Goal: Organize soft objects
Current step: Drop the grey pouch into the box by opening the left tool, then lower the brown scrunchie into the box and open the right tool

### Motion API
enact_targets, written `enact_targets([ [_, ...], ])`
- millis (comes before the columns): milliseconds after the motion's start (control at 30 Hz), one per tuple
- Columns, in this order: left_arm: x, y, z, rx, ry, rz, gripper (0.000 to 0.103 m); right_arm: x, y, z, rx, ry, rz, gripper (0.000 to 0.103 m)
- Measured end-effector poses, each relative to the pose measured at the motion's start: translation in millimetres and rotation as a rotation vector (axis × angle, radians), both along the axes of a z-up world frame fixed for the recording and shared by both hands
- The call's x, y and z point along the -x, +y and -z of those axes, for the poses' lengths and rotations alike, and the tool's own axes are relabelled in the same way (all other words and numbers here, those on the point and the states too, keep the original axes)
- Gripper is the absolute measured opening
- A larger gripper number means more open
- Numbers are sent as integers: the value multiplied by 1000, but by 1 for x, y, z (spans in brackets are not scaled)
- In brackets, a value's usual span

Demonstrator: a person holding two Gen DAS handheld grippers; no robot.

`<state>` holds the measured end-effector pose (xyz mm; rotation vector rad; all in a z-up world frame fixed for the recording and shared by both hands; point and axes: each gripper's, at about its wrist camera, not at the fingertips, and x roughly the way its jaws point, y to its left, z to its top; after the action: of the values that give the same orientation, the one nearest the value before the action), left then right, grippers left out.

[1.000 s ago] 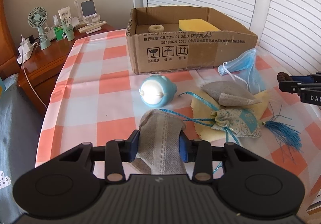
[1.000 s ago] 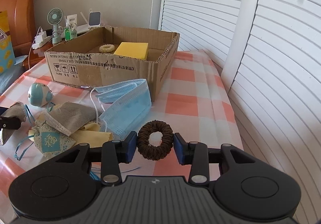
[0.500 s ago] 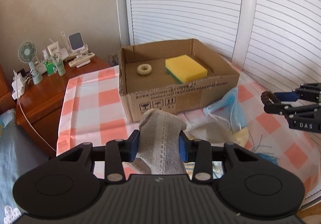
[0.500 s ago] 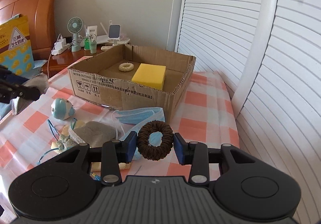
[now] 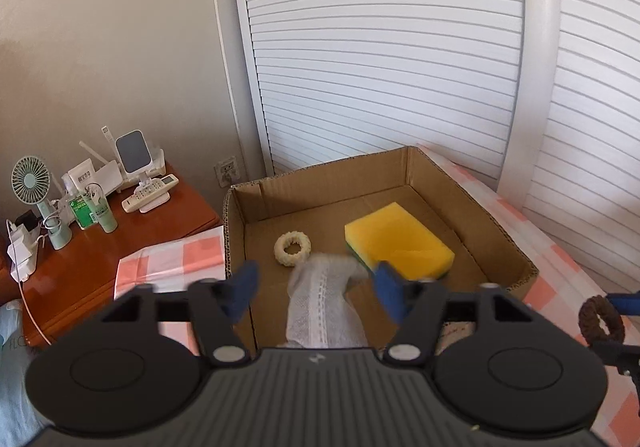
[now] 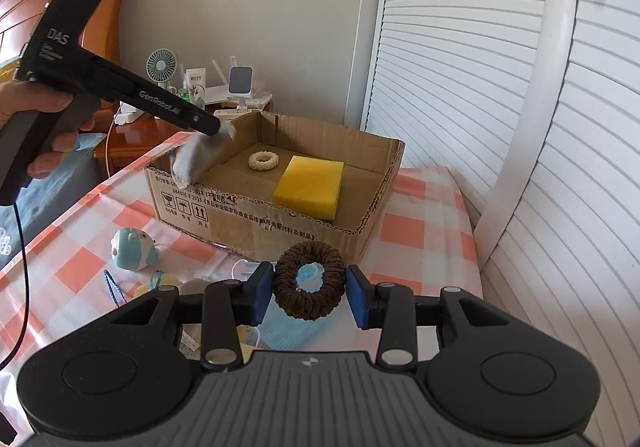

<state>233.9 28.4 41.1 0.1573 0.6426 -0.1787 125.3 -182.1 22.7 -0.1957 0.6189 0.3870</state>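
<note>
My left gripper (image 5: pixel 316 289) hangs over the near left corner of the cardboard box (image 5: pixel 237 235), and its jaws are opening wide. The grey lace-trimmed pouch (image 5: pixel 324 307) is loose between them, touching neither pad, and droops over the box's left wall (image 6: pixel 260 221) in the right wrist view. A yellow sponge (image 5: pixel 396 243) and a cream ring (image 5: pixel 292 249) lie inside the box. My right gripper (image 6: pixel 309 291) is shut on a brown scrunchie (image 6: pixel 310 289), held above the table in front of the box.
A blue round toy (image 6: pixel 134 249) and a blue face mask (image 6: pixel 280 331) lie on the checked tablecloth (image 6: pixel 404 227) before the box. A wooden nightstand (image 5: pixel 120 251) with a small fan and bottles stands to the left. White louvred doors rise behind and to the right.
My left gripper has risen and moved forward over the box, and its jaws have sprung apart and let go of the pouch. The right gripper has lifted slightly with the scrunchie.
</note>
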Motion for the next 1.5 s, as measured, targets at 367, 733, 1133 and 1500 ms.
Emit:
enact_targets([
  [367,33,2,-1,-17,-15,30,102,-5,3,-2,-5,0,-8,44],
  [733,109,8,4,32,16,-22,102,-16,17,-13,-27,3,-37,44],
  [1133,157,13,23,57,28,-147,102,-70,57,-19,-31,36,-94,44],
  [1500,173,29,40,75,58,-246,102,-150,117,-13,-35,77,-144,44],
])
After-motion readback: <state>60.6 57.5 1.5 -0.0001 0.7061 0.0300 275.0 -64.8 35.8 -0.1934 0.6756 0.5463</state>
